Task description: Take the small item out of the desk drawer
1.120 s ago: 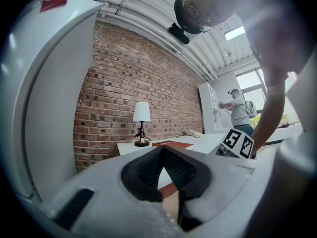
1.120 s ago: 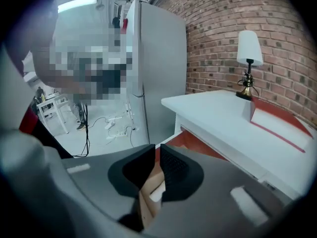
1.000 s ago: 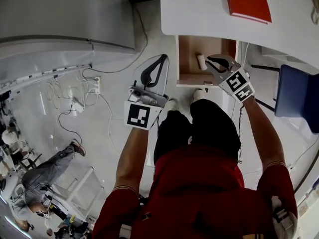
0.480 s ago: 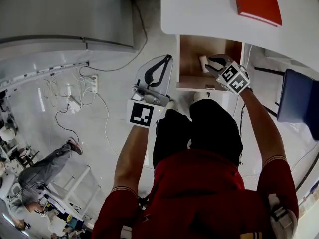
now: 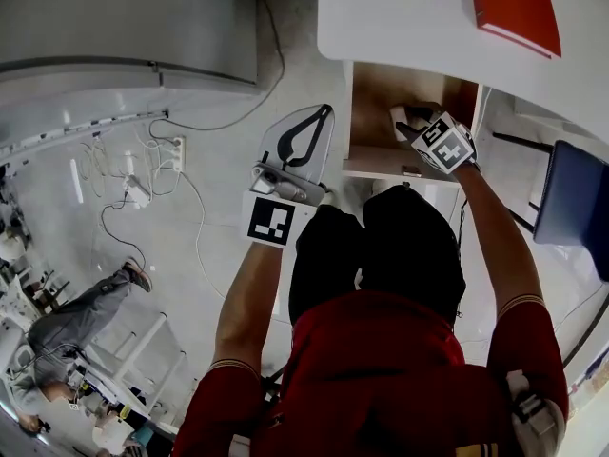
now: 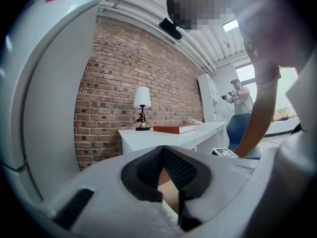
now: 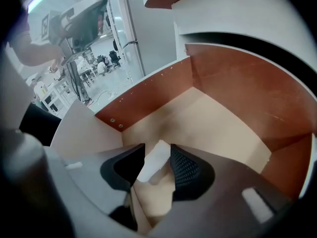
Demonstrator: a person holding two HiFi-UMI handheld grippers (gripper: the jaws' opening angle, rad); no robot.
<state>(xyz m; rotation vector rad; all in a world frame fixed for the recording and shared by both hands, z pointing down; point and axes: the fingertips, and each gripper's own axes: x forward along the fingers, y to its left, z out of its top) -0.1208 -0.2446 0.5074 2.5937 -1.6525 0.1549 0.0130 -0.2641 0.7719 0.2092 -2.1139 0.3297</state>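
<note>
The desk drawer (image 5: 379,165) stands pulled out under the white desk (image 5: 409,17), with red-brown walls (image 7: 158,95) and a pale floor. A small white item (image 7: 153,161) lies on the drawer floor, seen in the head view as a white piece (image 5: 399,117). My right gripper (image 5: 407,125) reaches down into the drawer. Its jaws are opening, and the item sits between them (image 7: 157,150) with a gap on the left side. My left gripper (image 5: 324,112) hangs over the floor left of the drawer, its tips (image 6: 162,148) together and holding nothing.
A red book (image 5: 519,8) lies on the desk, and a lamp (image 6: 142,108) stands at its far end. A blue chair (image 5: 576,208) is at the right. Cables and a power strip (image 5: 133,184) lie on the floor at left beside a grey cabinet (image 5: 124,27). A person (image 5: 76,322) is at lower left.
My right gripper has gone farther into the drawer and its jaws have spread around the white item. The left gripper has stayed about where it was.
</note>
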